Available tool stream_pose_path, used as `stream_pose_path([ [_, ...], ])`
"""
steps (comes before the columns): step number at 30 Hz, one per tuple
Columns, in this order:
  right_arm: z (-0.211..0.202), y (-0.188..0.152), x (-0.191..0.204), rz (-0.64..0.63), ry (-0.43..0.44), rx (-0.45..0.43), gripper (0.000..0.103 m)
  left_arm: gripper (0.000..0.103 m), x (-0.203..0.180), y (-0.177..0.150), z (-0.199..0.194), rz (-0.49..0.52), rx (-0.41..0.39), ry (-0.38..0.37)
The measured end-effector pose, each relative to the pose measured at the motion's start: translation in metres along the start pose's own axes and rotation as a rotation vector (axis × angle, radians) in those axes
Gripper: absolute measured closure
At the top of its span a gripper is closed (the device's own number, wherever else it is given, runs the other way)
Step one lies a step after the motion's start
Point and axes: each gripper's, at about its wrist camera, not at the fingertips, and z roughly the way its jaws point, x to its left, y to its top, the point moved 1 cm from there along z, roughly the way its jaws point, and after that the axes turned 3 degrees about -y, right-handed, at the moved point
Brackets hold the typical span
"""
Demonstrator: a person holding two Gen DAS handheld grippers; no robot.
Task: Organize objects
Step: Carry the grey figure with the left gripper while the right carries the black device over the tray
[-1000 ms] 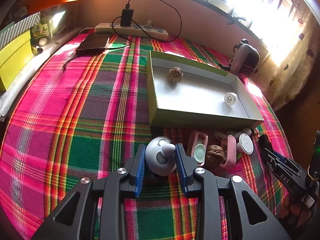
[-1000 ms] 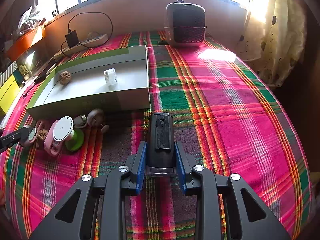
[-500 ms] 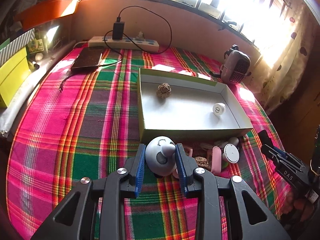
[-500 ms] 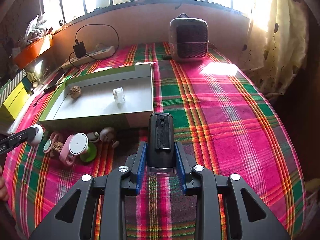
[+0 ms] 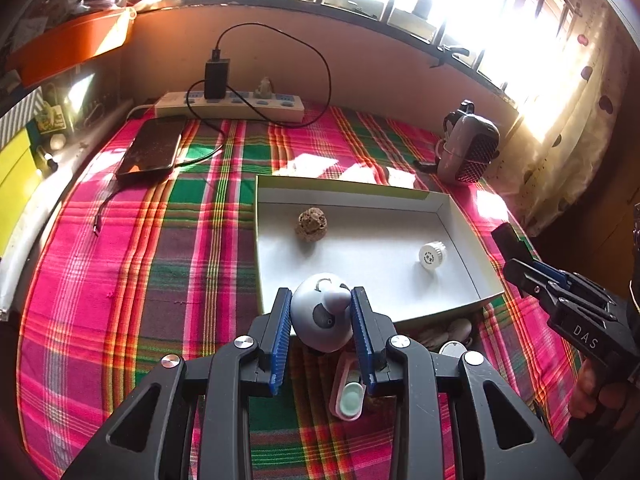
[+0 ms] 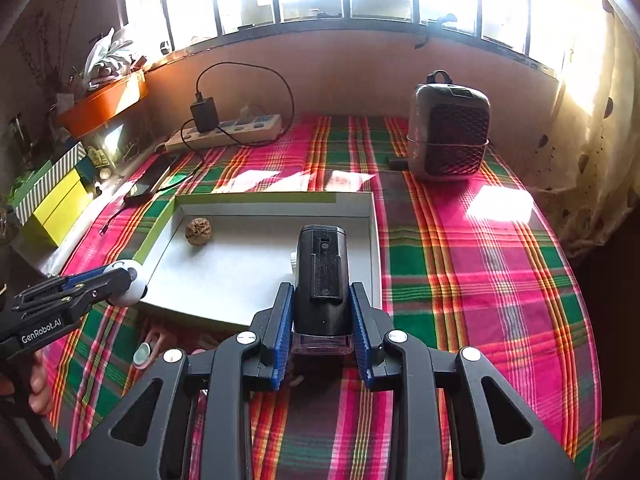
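Note:
My left gripper (image 5: 322, 312) is shut on a grey round toy (image 5: 322, 316) and holds it in the air over the near edge of the shallow white box (image 5: 460, 216). My right gripper (image 6: 322, 312) is shut on a black rectangular device (image 6: 322, 272), held above the box's (image 6: 372, 240) near right corner. In the box lie a brown walnut (image 5: 311, 222) and a white cap (image 5: 432, 255). The walnut (image 6: 198, 231) shows in the right wrist view too. A pink clip (image 5: 347, 394) and other small items lie on the plaid cloth just before the box.
A phone (image 5: 152, 152) on a charger cable, a power strip (image 5: 230, 104) and a small grey heater (image 6: 450, 132) sit at the back. Yellow boxes (image 6: 60, 204) and an orange tray (image 6: 104, 102) line the left ledge. A curtain hangs at the right.
Both grippers have risen and moved forward with their objects, from low above the cloth to over the near edge of the box.

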Motion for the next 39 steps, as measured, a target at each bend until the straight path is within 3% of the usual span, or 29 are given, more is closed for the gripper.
stream_pose_path([
  [15,0.074,0.036,0.038,-0.056,0.123,0.106,0.074,0.076,0.004,0.023,0.047,0.010,0.056,0.011],
  [39,0.124,0.043,0.047,-0.087,0.054,0.176,0.074,0.076,0.001,0.032,0.077,0.037,0.084,0.017],
])
